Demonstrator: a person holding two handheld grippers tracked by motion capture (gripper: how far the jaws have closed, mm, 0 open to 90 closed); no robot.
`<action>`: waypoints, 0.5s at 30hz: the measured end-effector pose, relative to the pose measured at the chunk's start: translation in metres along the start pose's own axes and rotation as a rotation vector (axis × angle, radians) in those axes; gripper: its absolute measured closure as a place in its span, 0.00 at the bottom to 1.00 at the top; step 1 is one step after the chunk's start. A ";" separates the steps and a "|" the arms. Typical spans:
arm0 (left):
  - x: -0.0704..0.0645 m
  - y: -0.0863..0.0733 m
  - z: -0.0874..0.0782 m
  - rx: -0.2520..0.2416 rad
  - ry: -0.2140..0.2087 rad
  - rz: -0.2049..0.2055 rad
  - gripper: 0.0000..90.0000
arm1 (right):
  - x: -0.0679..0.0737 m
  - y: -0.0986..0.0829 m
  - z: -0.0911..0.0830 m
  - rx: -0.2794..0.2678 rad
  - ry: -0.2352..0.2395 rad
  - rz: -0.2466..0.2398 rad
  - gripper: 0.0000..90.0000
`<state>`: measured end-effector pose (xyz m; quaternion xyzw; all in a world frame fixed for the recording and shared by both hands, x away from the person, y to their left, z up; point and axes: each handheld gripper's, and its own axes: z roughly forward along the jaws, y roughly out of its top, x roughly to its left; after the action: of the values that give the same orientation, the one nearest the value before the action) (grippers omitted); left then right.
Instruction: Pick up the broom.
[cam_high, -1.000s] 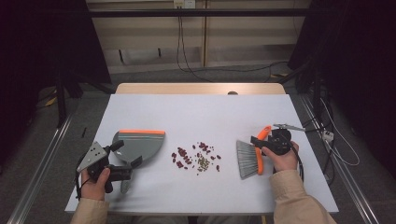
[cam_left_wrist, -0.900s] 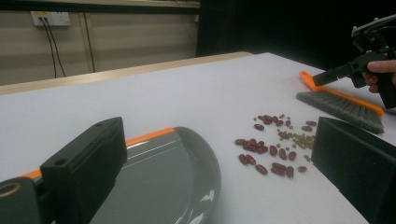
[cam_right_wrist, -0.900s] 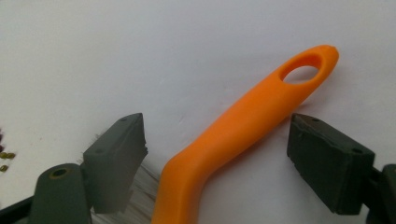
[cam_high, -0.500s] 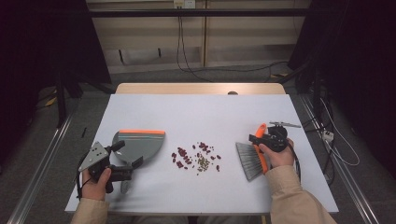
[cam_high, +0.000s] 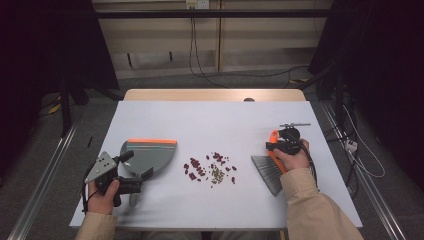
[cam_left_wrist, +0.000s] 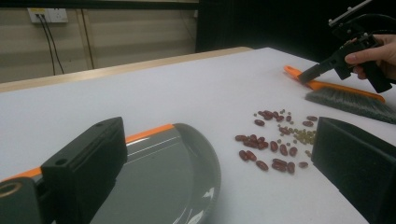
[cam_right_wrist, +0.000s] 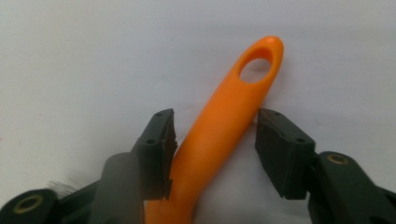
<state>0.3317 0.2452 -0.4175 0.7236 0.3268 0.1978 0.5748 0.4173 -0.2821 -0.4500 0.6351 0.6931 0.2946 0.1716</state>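
The left gripper (cam_high: 134, 173), lower left of the high view, stays spread over the grey dustpan (cam_high: 145, 156). Beans (cam_high: 210, 169) lie mid-frame. At right, the right gripper (cam_high: 273, 146) has dropped, jaws open astride the orange brush (cam_high: 271, 170) handle, which points up-frame, bristles grey.

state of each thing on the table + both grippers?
Brush: flat on the table, orange handle between open jaws, not clamped.
Dustpan: flat, empty.
Beans: loose scatter, unswept.
Right gripper: open, straddling the handle.
Left gripper: open, at the dustpan's near end.
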 end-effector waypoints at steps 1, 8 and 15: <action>0.000 0.000 0.000 0.000 0.000 0.000 0.04 | 0.000 0.000 0.000 0.000 0.000 0.000 0.54; -0.001 0.000 0.001 0.003 -0.003 0.004 0.04 | -0.001 0.005 0.001 0.026 0.021 0.011 0.59; 0.000 0.000 0.001 0.006 0.000 0.007 0.04 | 0.010 0.011 0.007 0.045 0.047 -0.026 0.69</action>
<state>0.3324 0.2442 -0.4175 0.7264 0.3248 0.1992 0.5720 0.4290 -0.2711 -0.4468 0.6227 0.7114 0.2919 0.1446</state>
